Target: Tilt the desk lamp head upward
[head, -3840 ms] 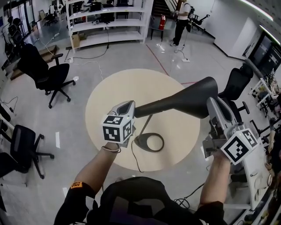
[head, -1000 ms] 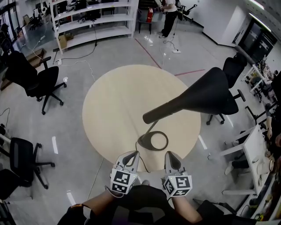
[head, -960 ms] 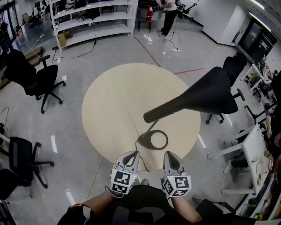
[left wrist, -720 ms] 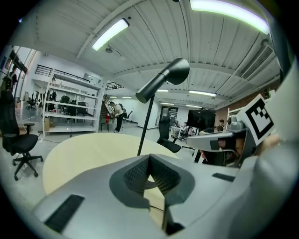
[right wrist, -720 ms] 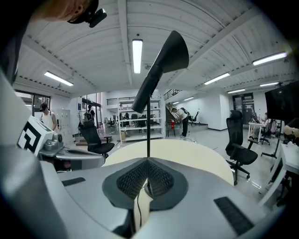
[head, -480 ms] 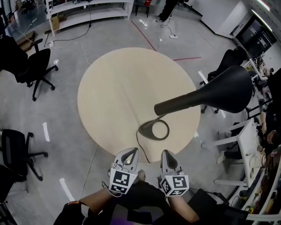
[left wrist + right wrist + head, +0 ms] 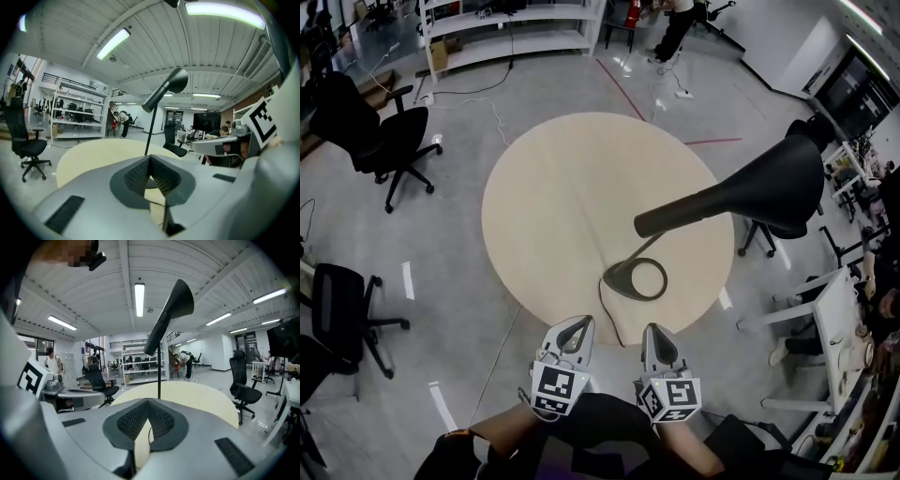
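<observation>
We hold the left tongs (image 7: pixel 577 325) and right tongs (image 7: pixel 651 331) clenched on nothing, the desk lamp (image 7: pixel 741 192) ahead on the worktop (image 7: pixel 553 206).

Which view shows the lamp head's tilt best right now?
The right gripper view: the lamp head appears large, in side profile against the ceiling, angled upward. The left gripper view shows the lamp head smaller. The head view looks down on the lamp head, so its tilt reads poorly.
</observation>
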The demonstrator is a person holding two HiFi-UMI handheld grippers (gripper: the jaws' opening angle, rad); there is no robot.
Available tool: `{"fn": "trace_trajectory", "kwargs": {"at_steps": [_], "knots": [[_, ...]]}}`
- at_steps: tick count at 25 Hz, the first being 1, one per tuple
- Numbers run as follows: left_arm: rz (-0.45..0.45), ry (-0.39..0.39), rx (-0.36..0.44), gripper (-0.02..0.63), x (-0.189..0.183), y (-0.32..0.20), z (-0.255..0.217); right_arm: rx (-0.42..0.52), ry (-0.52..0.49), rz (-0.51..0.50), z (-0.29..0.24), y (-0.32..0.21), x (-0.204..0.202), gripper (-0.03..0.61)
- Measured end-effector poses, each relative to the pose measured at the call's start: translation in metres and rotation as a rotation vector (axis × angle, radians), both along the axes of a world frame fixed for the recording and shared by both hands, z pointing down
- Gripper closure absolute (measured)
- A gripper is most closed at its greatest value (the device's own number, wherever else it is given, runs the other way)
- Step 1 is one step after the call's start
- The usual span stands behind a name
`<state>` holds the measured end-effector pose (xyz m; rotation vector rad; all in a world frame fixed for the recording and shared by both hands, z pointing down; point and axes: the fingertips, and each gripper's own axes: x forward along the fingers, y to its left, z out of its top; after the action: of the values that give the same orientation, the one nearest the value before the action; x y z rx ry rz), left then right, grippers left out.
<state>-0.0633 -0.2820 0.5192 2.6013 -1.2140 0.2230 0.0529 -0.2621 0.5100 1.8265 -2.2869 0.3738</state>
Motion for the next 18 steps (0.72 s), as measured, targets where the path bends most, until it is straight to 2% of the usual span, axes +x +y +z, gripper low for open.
{"fn": "trace_trajectory", "kwargs": {"at_steps": [7,13,18], "knots": [[-0.036,-0.010,0.025,0.569,0.042,0.071,-0.013,0.054,-0.026,-0.016,-0.013,0.066,0.045,0.563],[-0.109,0.001,0.043,0.569,0.086,0.154,-0.026,0.114,-0.028,-0.050,-0.031,0.144,0.099,0.562],[-0.188,-0.009,0.063,0.569,0.107,0.226,-0.032,0.130,-0.045,-0.107,-0.033,0.212,0.124,0.563]]}}
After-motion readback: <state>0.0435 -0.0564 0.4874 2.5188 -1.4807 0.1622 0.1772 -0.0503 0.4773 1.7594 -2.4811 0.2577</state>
